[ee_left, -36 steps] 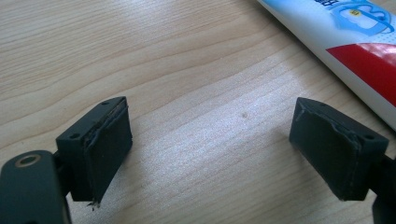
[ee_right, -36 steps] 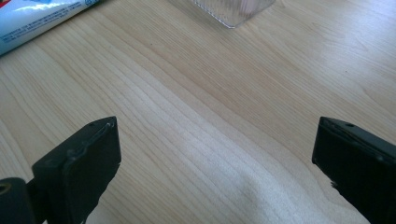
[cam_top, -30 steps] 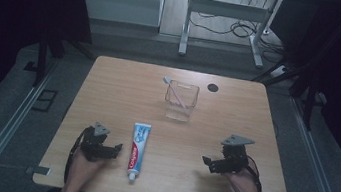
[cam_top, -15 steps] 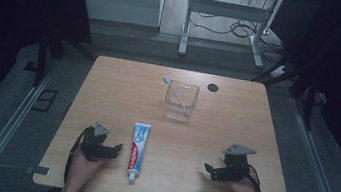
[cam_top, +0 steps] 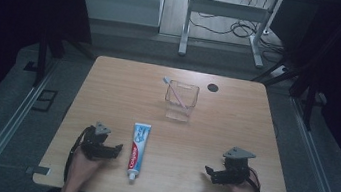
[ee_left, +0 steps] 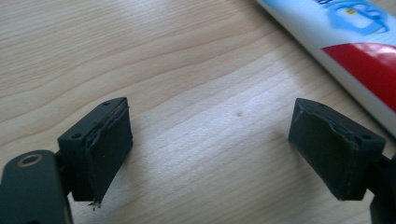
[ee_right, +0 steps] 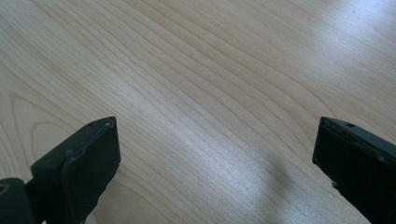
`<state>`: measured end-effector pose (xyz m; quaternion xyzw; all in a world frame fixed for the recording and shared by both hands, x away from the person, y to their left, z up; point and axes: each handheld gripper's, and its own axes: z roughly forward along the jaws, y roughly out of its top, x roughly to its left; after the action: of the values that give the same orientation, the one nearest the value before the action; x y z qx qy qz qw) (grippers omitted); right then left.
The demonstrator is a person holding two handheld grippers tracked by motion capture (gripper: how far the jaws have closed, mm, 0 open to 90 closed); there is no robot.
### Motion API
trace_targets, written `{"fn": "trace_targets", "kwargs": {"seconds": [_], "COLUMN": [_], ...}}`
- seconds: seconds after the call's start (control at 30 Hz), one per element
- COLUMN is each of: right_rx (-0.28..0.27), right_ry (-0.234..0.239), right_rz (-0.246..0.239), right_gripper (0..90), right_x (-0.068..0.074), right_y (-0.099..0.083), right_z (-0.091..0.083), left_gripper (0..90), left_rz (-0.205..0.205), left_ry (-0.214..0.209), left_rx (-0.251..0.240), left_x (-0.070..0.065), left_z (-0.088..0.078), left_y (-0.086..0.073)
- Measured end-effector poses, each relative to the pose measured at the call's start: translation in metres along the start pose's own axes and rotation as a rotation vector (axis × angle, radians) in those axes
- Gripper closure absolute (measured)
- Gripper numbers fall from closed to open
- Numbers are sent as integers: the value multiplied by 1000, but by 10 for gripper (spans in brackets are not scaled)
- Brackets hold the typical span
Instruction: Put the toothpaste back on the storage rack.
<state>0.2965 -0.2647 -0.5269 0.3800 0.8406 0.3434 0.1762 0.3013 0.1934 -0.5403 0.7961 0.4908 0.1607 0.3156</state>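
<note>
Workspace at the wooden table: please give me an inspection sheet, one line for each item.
Surface: light wooden table, with a small dark round spot near the far edge.
Job's things: white, red and blue toothpaste tube lies flat, cap toward the person; clear square plastic cup stands upright behind it, holding a leaning pink and white toothbrush.
Clutter: nothing seen.
Grippers: left gripper open, low over the table beside the tube, not touching it; right gripper open, over bare wood.
Cables: a black cable trails from the left gripper; loose cables lie on the floor behind.
Surroundings: dark room, metal frame legs beyond the table.
</note>
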Motion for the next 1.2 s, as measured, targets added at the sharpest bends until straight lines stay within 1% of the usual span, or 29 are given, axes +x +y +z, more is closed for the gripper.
{"fn": "trace_targets", "kwargs": {"seconds": [0.07,0.13,0.17,0.2,0.27,0.3,0.33,0.4,0.57,0.6,0.67,0.73,0.77,0.8,0.83,0.9,0.93,1.03,1.07,1.1,1.13,1.17,1.2], "right_rx": [1,-1,-1,-2,-3,-3,-3,-6,-6,-6,-7,-6,-6,-5,-6,-9,-9,-13,-12,-12,-11,-11,-12], "right_ry": [-2,-4,-4,-3,0,-4,-4,-3,-2,-2,-1,-1,-1,-1,-1,-5,-5,-3,-3,-4,-4,-4,-3], "right_rz": [-1,-2,-2,1,3,3,3,9,18,18,20,19,19,18,18,19,19,21,20,20,21,21,20], "right_gripper": [6,6,6,6,6,6,6,7,9,9,11,11,11,11,13,16,16,18,19,19,19,19,19], "right_x": [0,-1,-1,-1,-1,-1,-1,-2,-3,-3,-3,-3,-3,-3,-3,-3,-3,-4,-4,-4,-4,-4,-4], "right_y": [-1,-1,-1,-1,-1,-2,-2,-2,-3,-3,-3,-3,-3,-3,-3,-2,-2,-2,-2,-2,-2,-2,-2], "right_z": [0,0,0,0,-1,-2,-2,-2,-3,-3,-3,-3,-3,-3,-3,-4,-4,-4,-4,-4,-4,-4,-4], "left_gripper": [146,166,186,186,221,262,262,315,428,428,474,511,536,536,587,641,671,750,774,798,817,836,836], "left_rz": [12,13,13,13,14,13,14,20,51,59,76,82,82,86,97,112,112,161,167,167,180,180,187], "left_ry": [-8,-29,-29,-42,-63,-68,-76,-94,-118,-120,-135,-145,-145,-152,-164,-175,-175,-191,-200,-200,-215,-215,-227], "left_rx": [3,-5,-5,-12,-28,-32,-39,-49,-63,-66,-78,-85,-85,-86,-90,-90,-90,-70,-65,-65,-60,-60,-58], "left_x": [-4,-5,-5,-6,-7,-8,-9,-11,-19,-20,-27,-32,-32,-35,-39,-44,-44,-56,-59,-59,-65,-65,-68], "left_z": [-2,-5,-5,-6,-9,-11,-12,-15,-19,-20,-23,-25,-25,-26,-27,-28,-28,-28,-28,-28,-27,-27,-27], "left_y": [2,4,4,5,7,7,8,9,14,15,19,21,21,23,25,27,27,31,31,31,32,32,32]}}
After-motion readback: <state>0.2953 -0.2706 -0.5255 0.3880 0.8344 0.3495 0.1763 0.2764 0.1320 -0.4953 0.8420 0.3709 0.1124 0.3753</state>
